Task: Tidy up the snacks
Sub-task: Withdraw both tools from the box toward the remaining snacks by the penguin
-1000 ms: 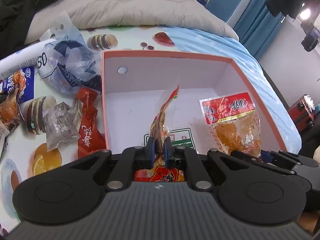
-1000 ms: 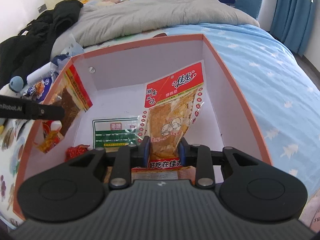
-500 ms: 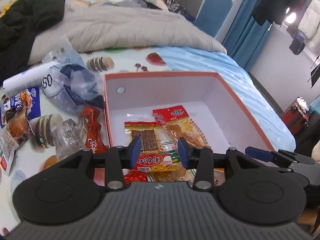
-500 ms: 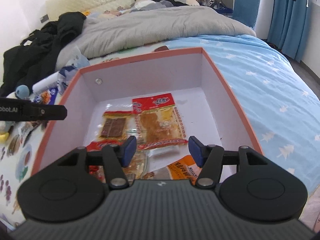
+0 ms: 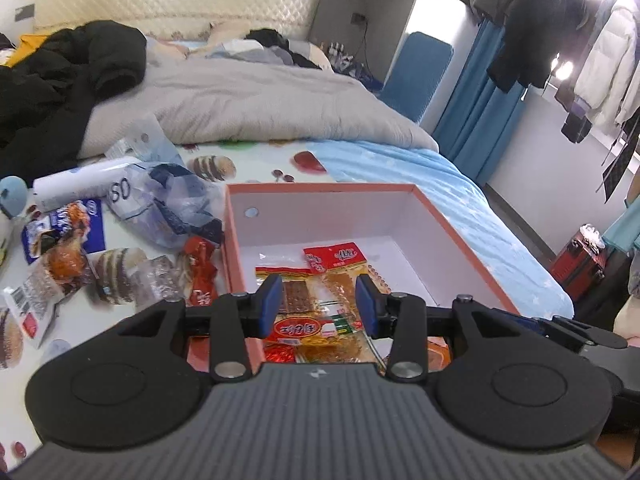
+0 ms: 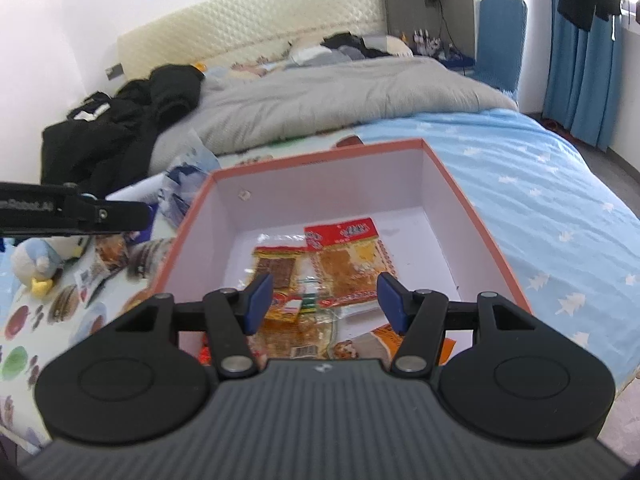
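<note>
Nearby, loose snack wrappers (image 5: 120, 276) beside box (image 5: 236, 248).

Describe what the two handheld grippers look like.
Both match: the left gripper and right gripper have ribbed grey bodies, black linkage arms with silver pivot screws and round black side discs, and blue-padded jaws. White lettering marks the left one's side.

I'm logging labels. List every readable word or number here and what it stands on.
"80", partly creased: the clear plastic bag left of the box.
"Robot.AI", start cut off: the left gripper's side.
Red snack packets in the box: print too small.
Blue packet: logo too blurred.
</note>
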